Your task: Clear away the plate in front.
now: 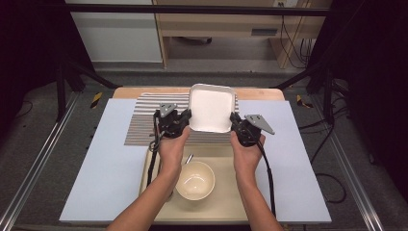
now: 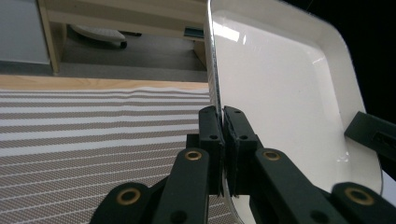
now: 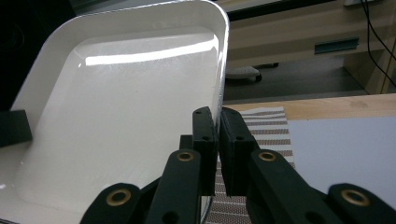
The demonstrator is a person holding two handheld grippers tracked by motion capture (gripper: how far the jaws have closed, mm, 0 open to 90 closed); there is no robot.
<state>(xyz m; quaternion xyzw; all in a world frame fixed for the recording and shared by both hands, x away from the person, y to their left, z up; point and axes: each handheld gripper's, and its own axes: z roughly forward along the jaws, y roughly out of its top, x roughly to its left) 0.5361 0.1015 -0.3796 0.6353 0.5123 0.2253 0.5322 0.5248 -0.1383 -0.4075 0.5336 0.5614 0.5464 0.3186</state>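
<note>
High view: a beige rectangular plastic tray lies at the near edge of the bench, and on it stands a cream round ceramic bowl with nothing visible inside; a metal utensil handle pokes out beside its rim. Beyond the tray, a brown-and-white striped woven placemat rests on a pale blue sheet that covers most of the bench.

Above the placemat hangs a white square glossy dish with rounded corners, tilted so its hollow faces the camera, its far edge raised. It holds nothing. The left gripper has its jaws clamped on the dish's left rim, and the right gripper has its jaws clamped on the right rim.

Left gripper view shows the dish edge-on between the closed jaws, its shallow walls curving up from a flat floor, with bright reflections on the glaze. Right gripper view shows the dish's smooth, clean inside and thin rim.
</note>
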